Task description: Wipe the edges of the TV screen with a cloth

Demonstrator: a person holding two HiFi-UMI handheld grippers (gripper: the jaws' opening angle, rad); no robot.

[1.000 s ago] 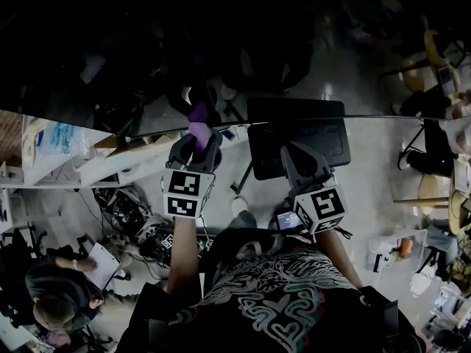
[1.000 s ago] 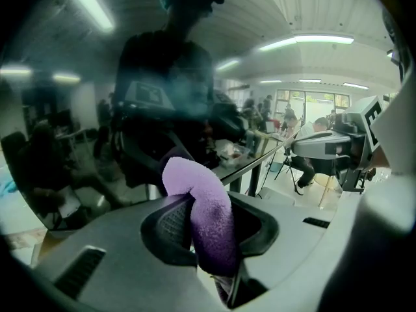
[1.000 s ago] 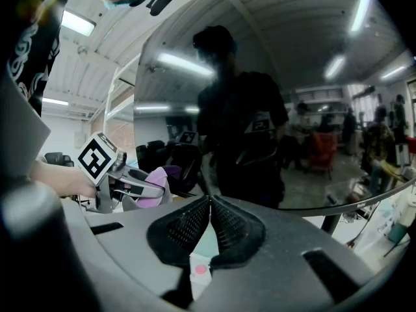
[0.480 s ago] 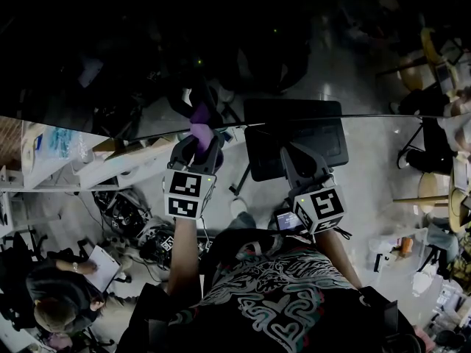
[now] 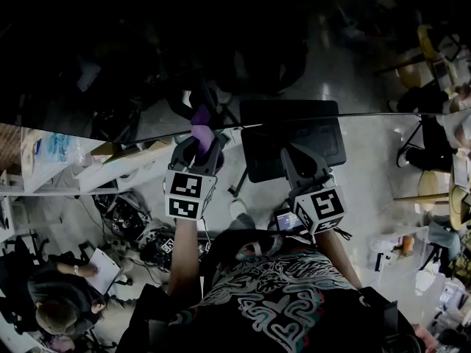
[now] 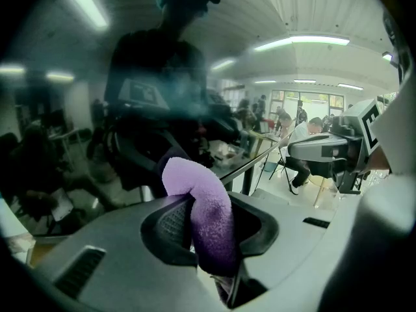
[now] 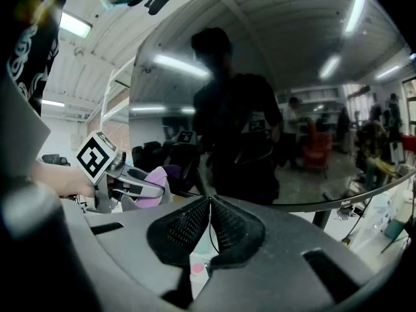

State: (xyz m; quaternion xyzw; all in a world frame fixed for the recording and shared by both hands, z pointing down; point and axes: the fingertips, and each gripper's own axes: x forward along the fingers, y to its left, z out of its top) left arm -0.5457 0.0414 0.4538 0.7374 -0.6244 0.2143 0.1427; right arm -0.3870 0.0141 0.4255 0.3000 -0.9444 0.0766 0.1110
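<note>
The TV screen (image 5: 110, 50) is a dark, reflective sheet across the top of the head view; its lower edge (image 5: 383, 115) runs left to right. My left gripper (image 5: 200, 141) is shut on a purple cloth (image 5: 202, 134), whose tip is pressed against that edge. In the left gripper view the cloth (image 6: 195, 181) stands up between the pads, in front of the glass (image 6: 130, 109). My right gripper (image 5: 290, 153) is shut with nothing in it, just below the edge to the right. The right gripper view shows its pads (image 7: 188, 229) together, and the left gripper (image 7: 123, 184) with the cloth (image 7: 153, 177).
A black panel (image 5: 294, 142) sits under the TV edge behind the right gripper. White shelving (image 5: 66, 160) stands at the left. A seated person (image 5: 55, 300) holds a sheet at lower left. Chairs and clutter (image 5: 434, 197) fill the right side.
Both grippers keep their places and their grip. Only the head view drifts slightly against the room behind them.
</note>
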